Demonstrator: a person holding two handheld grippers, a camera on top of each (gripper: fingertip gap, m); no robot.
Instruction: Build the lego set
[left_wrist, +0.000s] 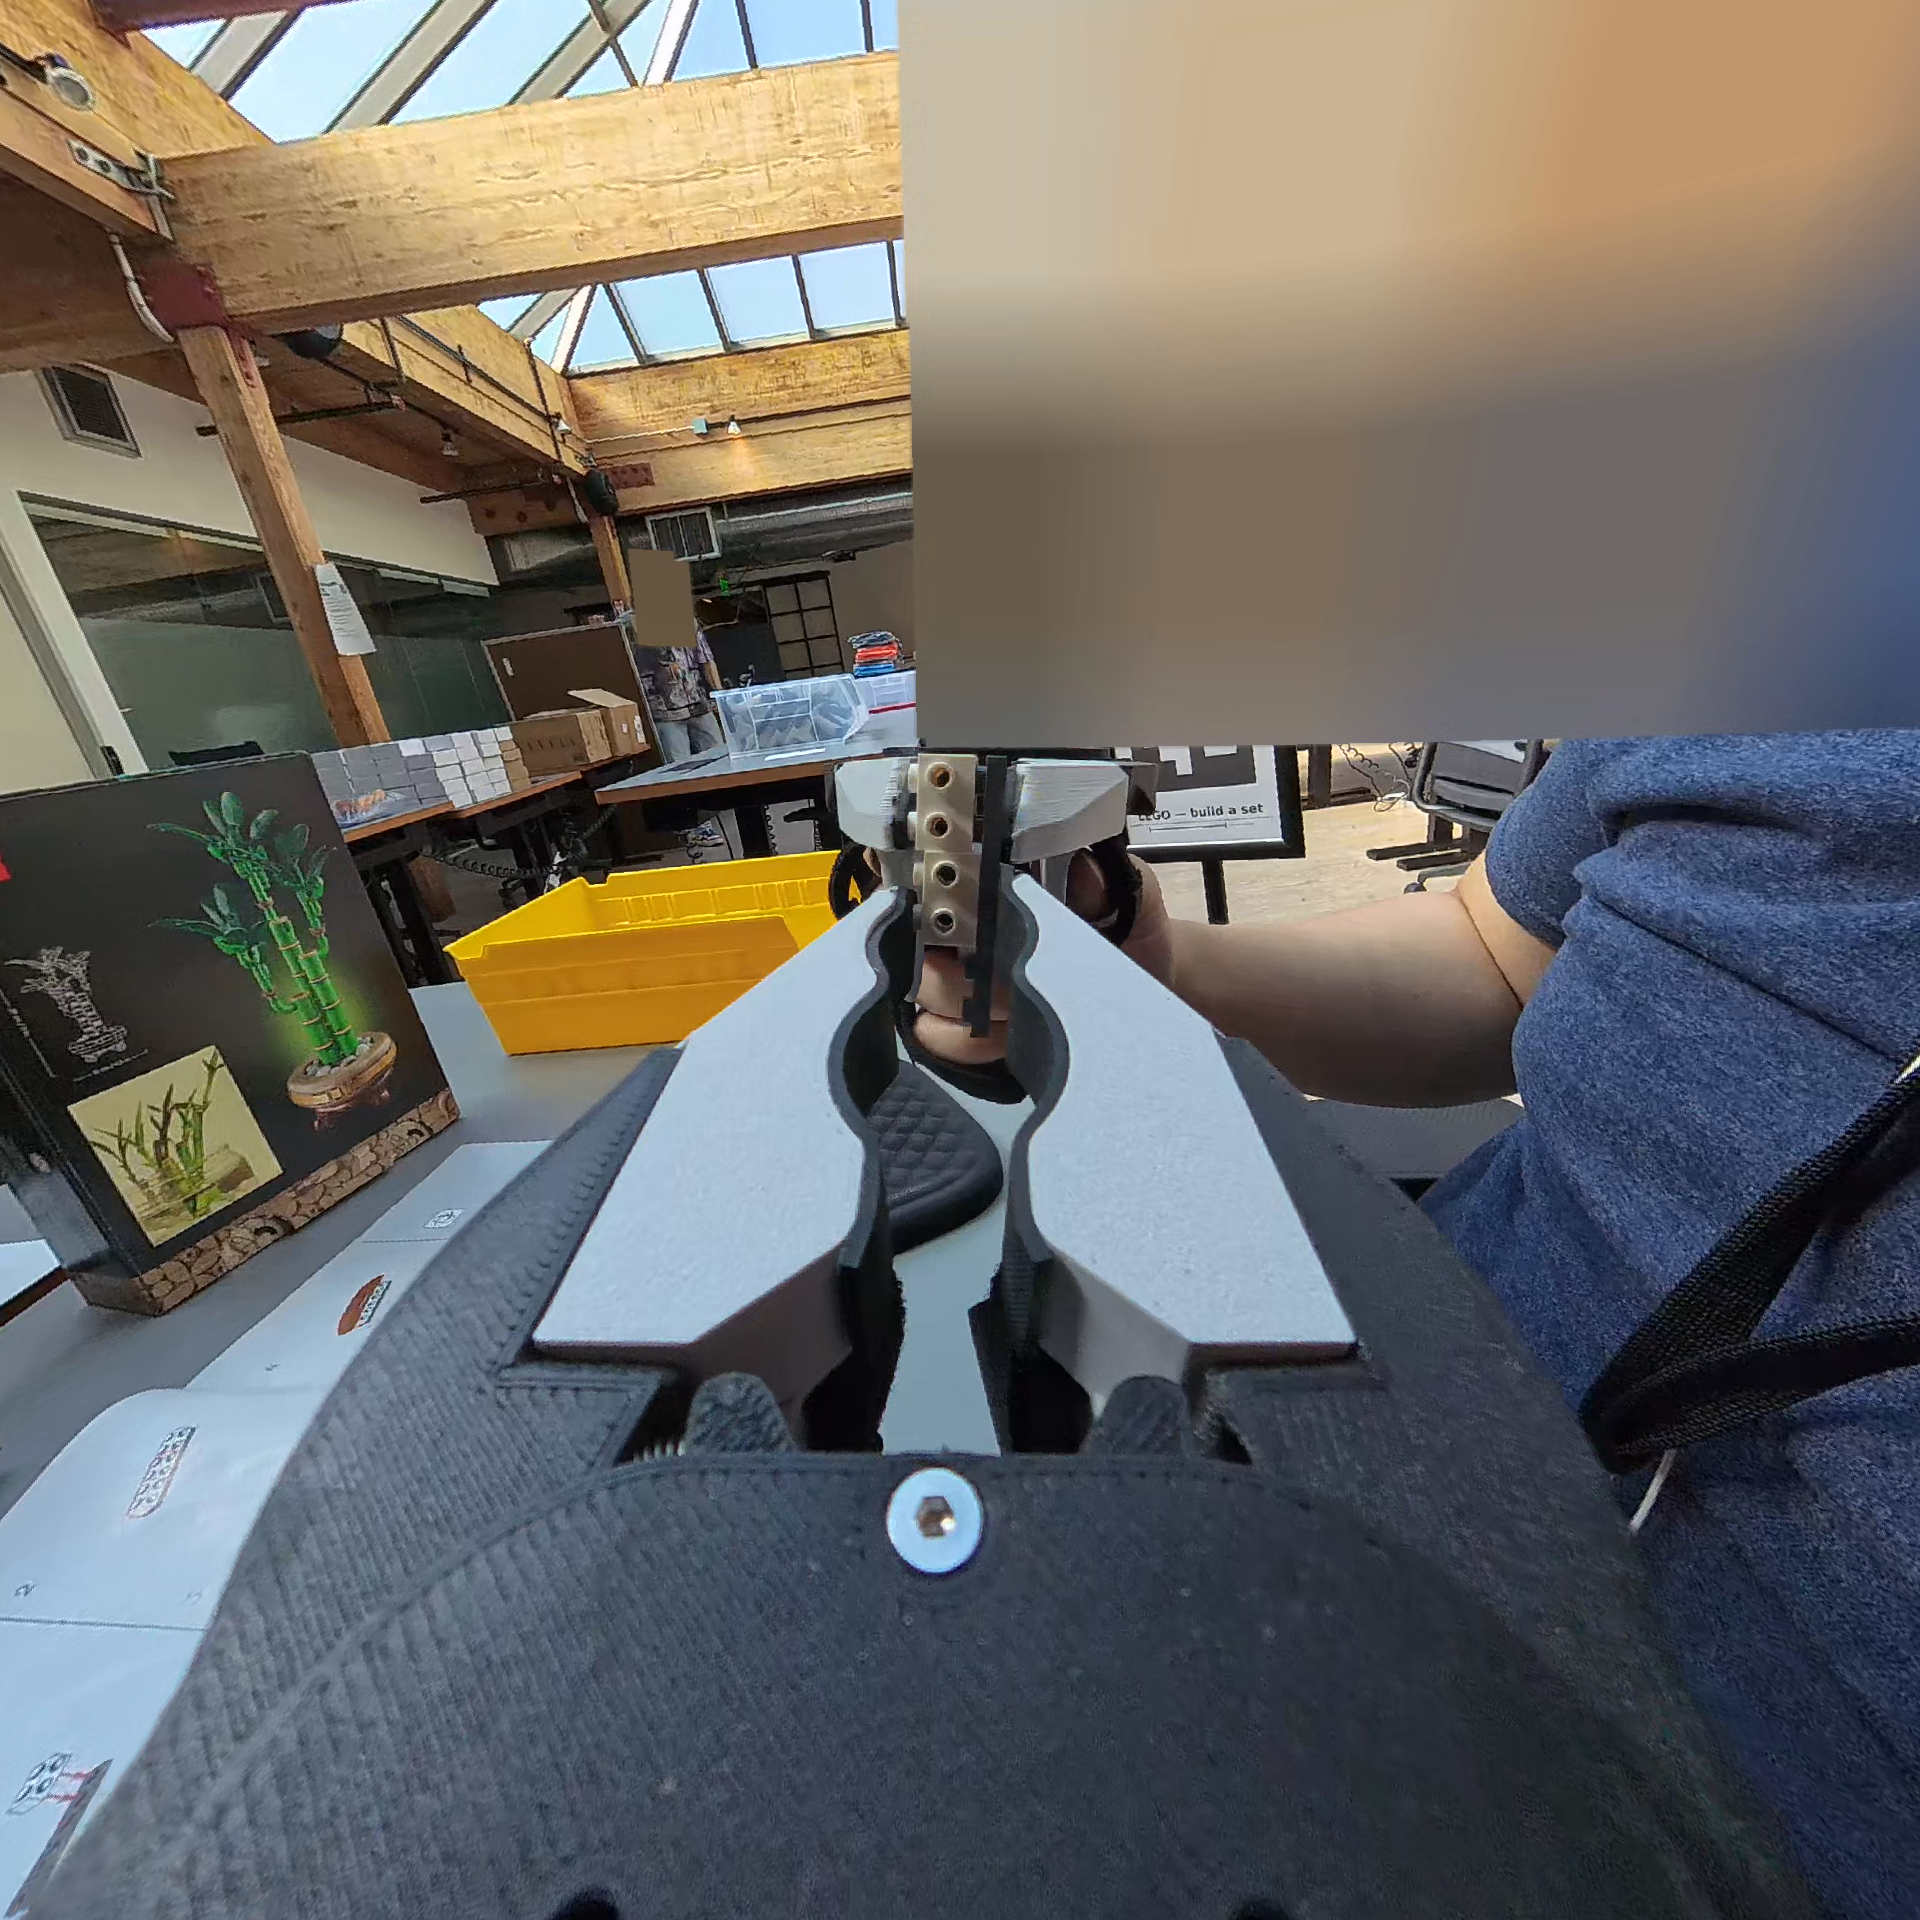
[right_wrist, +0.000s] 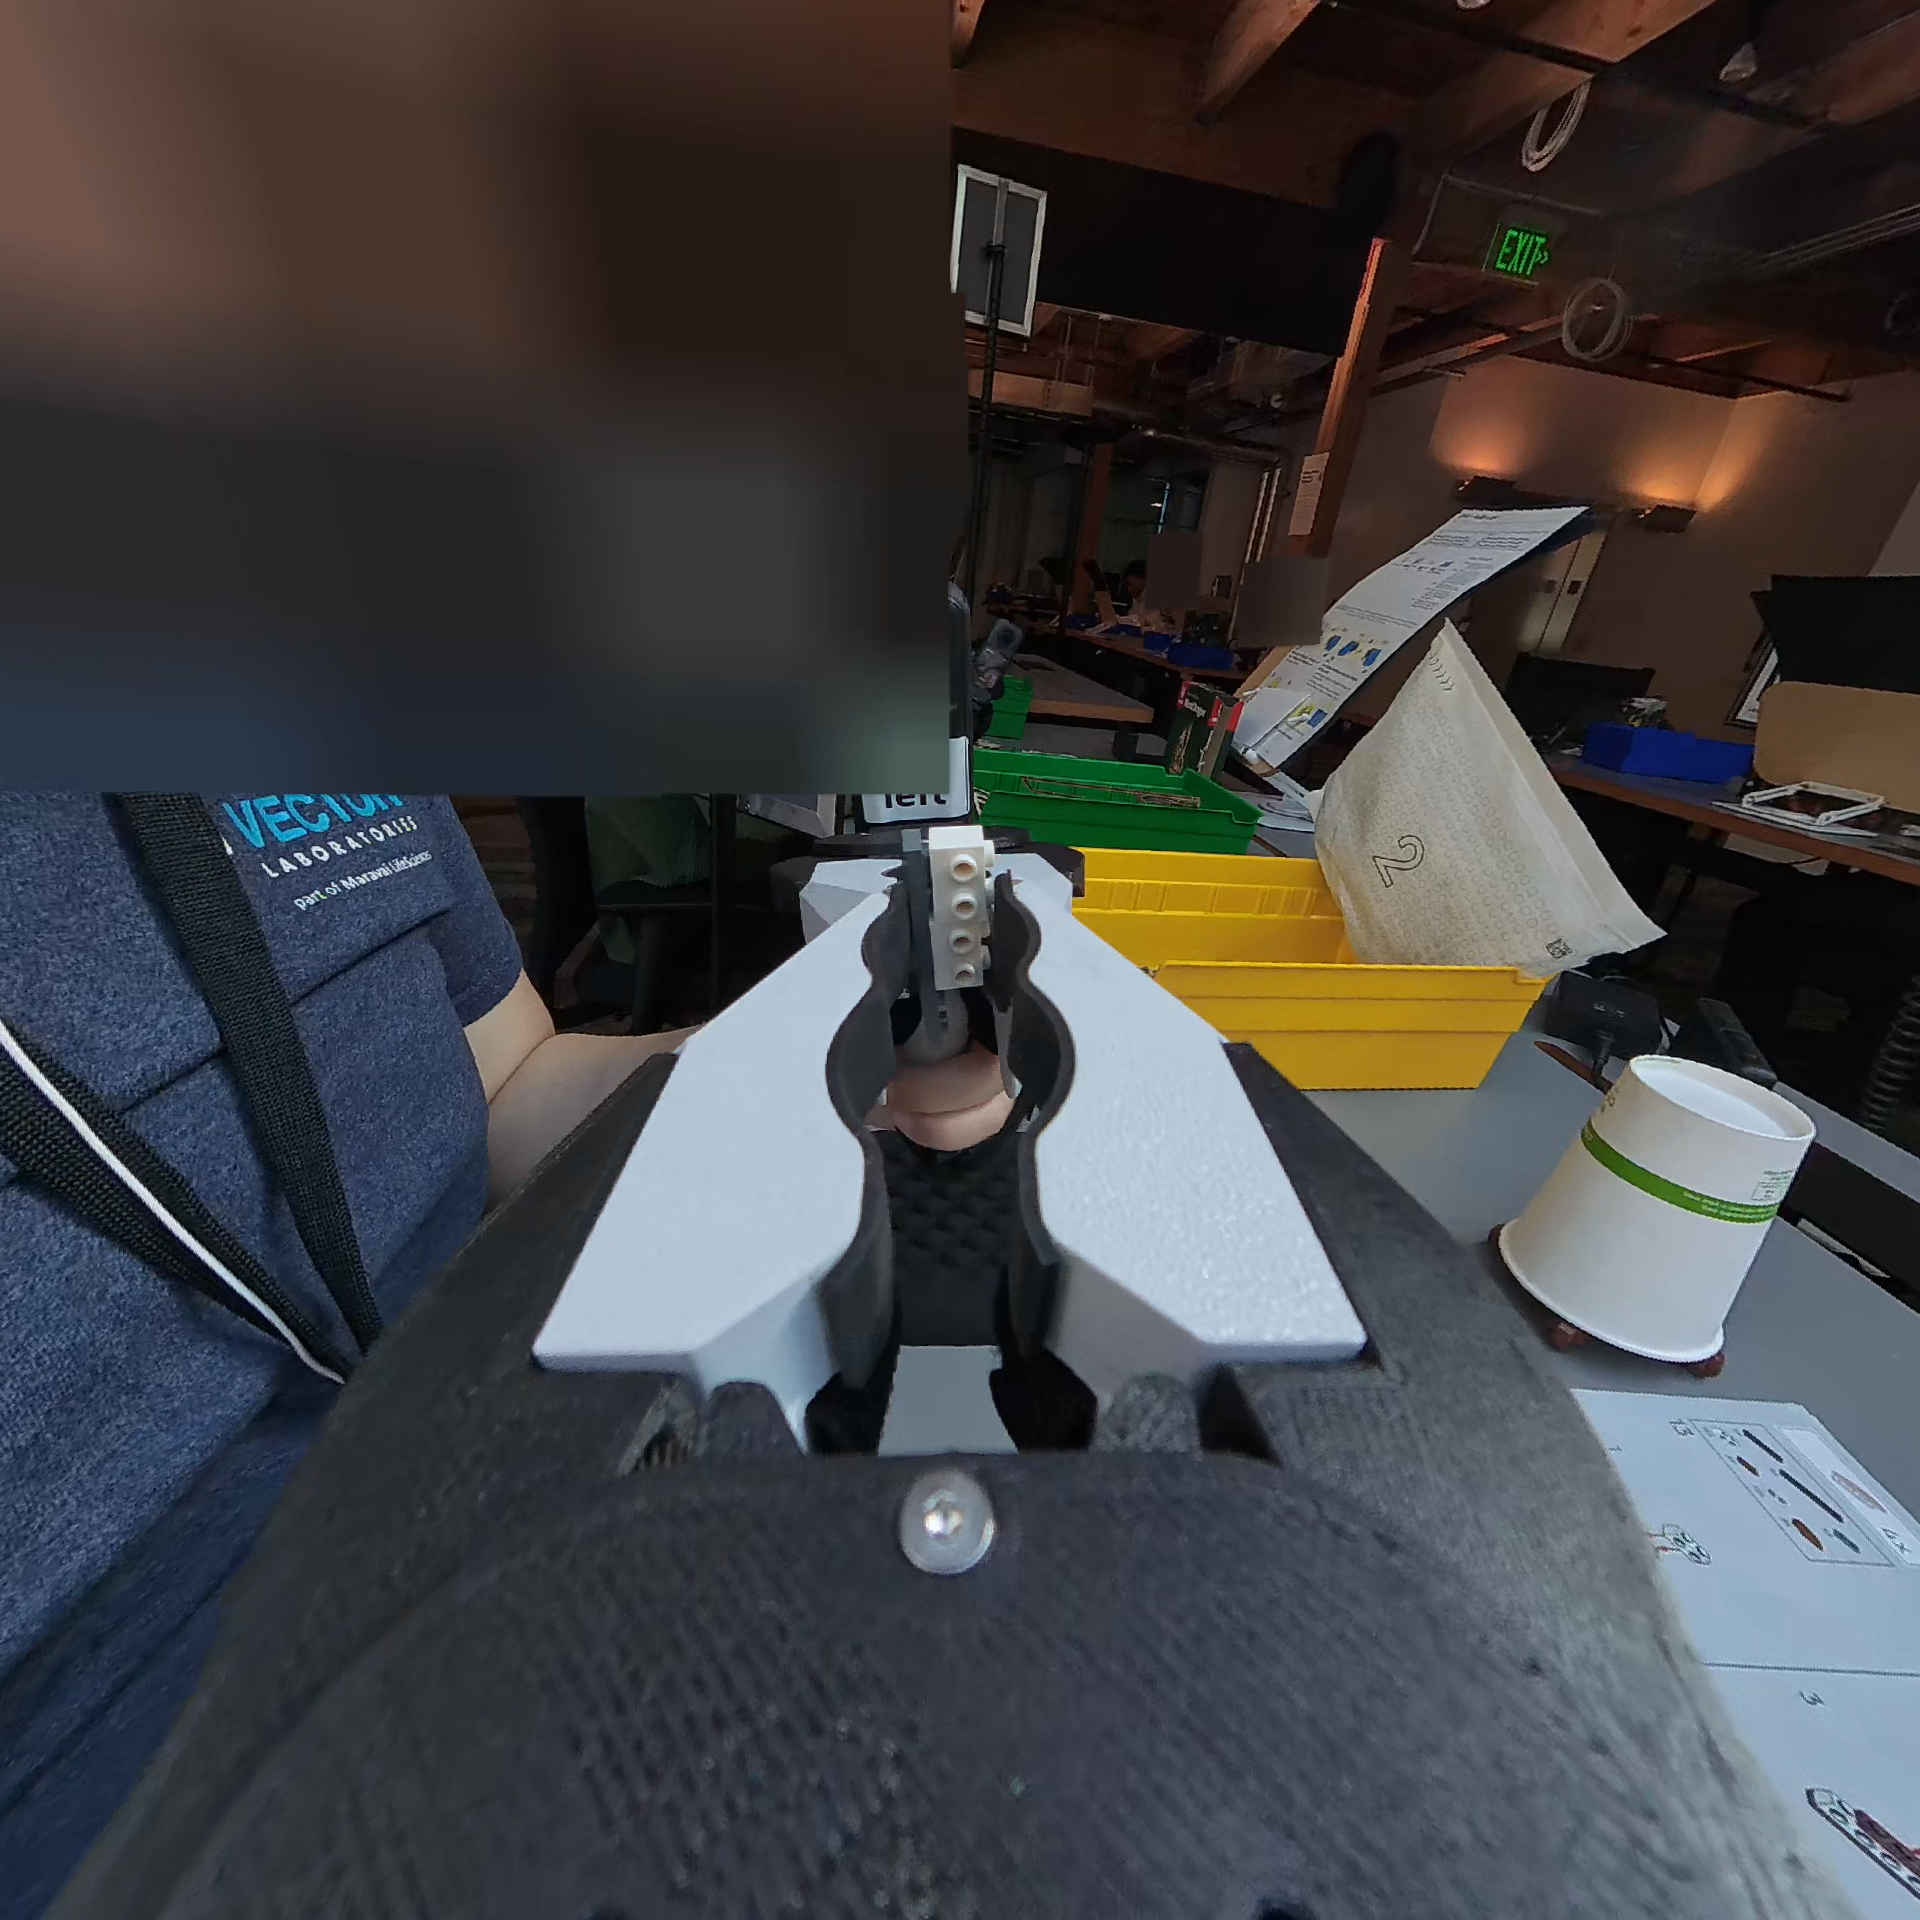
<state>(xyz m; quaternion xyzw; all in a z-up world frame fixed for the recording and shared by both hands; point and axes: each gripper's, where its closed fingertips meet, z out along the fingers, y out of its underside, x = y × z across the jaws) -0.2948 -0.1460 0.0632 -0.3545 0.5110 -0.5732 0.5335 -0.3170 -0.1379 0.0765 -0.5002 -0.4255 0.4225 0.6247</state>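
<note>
Both grippers raised off the table, tips meeting nose to nose in front of my chest. My left gripper (left_wrist: 951, 935) and right gripper (right_wrist: 951, 914) are each nearly closed on the same small assembly: a white brick (right_wrist: 961, 909) with four side holes, joined to a thin black plate (left_wrist: 992, 883). Which tool grips which part, I cannot tell. Left wrist view alone shows the set box (left_wrist: 197, 1029) at left and a yellow bin (left_wrist: 634, 966) beyond. Right wrist view alone shows a numbered paper bag (right_wrist: 1455, 831), an upturned paper cup (right_wrist: 1652, 1205), a green bin (right_wrist: 1112, 805) and the instruction sheet (right_wrist: 1756, 1538).
</note>
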